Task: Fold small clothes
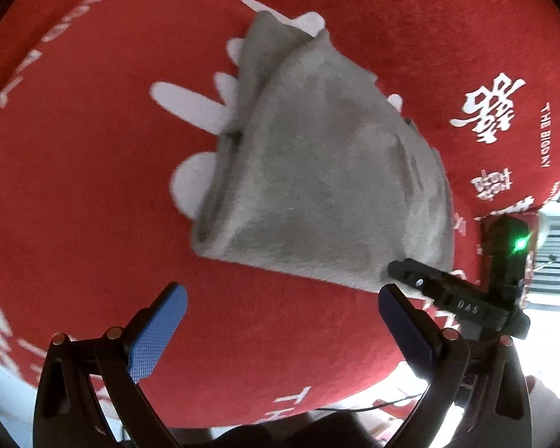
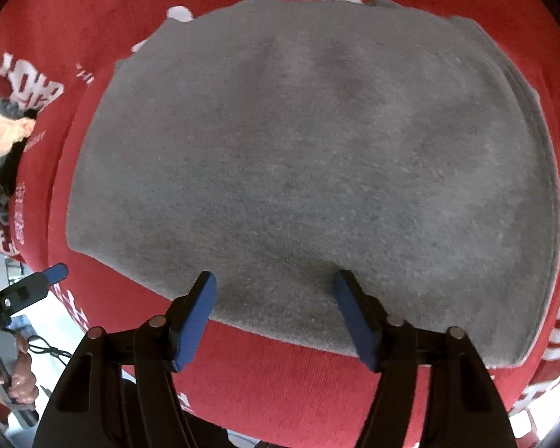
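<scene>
Lying folded on the red cloth [image 1: 93,186], the grey garment [image 1: 317,171] forms a thick, layered bundle, its stacked edges showing along the left side in the left wrist view and along the far right edge in the right wrist view, where the grey garment [image 2: 310,156] fills most of the frame. It covers part of the large white printing on the cloth, which peeks out at its far and left edges.

The right gripper [image 2: 274,317] is spread wide with nothing between its blue pads [image 2: 196,321]; both fingertips reach over the garment's near edge, though whether they touch the fabric cannot be told. From the left wrist camera the right gripper [image 1: 422,283] appears at the garment's near right corner, with a green light glowing on the body behind it.

The left gripper [image 1: 280,321] is also spread wide and empty, its blue pads [image 1: 156,336] over bare red cloth just near of the garment, apart from it. In the right wrist view it shows at the far left edge of the frame, off the garment, with the hand [image 2: 18,380] holding it.

The red cloth [image 2: 280,384] carries white characters and lettering around the bundle.
</scene>
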A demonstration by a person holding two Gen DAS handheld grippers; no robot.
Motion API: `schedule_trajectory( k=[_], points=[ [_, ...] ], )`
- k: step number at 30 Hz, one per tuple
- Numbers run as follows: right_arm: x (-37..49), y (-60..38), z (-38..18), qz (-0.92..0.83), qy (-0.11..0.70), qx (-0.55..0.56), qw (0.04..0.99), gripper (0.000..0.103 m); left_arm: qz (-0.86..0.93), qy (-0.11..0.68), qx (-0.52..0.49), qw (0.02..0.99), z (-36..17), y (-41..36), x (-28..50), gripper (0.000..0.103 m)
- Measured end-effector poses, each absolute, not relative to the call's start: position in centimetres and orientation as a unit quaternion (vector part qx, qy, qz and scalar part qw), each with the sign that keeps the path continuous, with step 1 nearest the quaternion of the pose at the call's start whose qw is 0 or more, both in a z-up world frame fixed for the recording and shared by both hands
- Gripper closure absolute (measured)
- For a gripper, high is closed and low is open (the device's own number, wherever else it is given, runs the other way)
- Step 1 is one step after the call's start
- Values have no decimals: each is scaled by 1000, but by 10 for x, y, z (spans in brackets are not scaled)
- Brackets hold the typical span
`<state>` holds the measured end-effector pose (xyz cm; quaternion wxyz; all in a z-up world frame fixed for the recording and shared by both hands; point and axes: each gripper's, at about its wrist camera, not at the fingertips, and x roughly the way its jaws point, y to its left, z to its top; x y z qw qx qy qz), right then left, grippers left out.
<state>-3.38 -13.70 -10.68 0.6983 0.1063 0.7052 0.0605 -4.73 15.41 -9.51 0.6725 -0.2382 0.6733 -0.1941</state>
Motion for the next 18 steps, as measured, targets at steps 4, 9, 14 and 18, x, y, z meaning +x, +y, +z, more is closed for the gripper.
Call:
schedule_trajectory(
  k=[4, 9, 14, 18],
  points=[
    [-35, -133, -108, 72, 703, 94, 701, 23, -211, 669, -272, 659, -111, 133, -44, 0],
    [-36, -139, -107, 80, 697, 114, 704, 22, -207, 654, -307, 660, -122, 117, -49, 0],
    [-36, -146, -107, 85, 691, 138, 704, 22, -189, 631, -343, 670, -118, 113, -45, 0],
    [-38, -145, -106, 91, 689, 133, 707, 22, -229, 597, -348, 686, -98, 96, -30, 0]
  ],
)
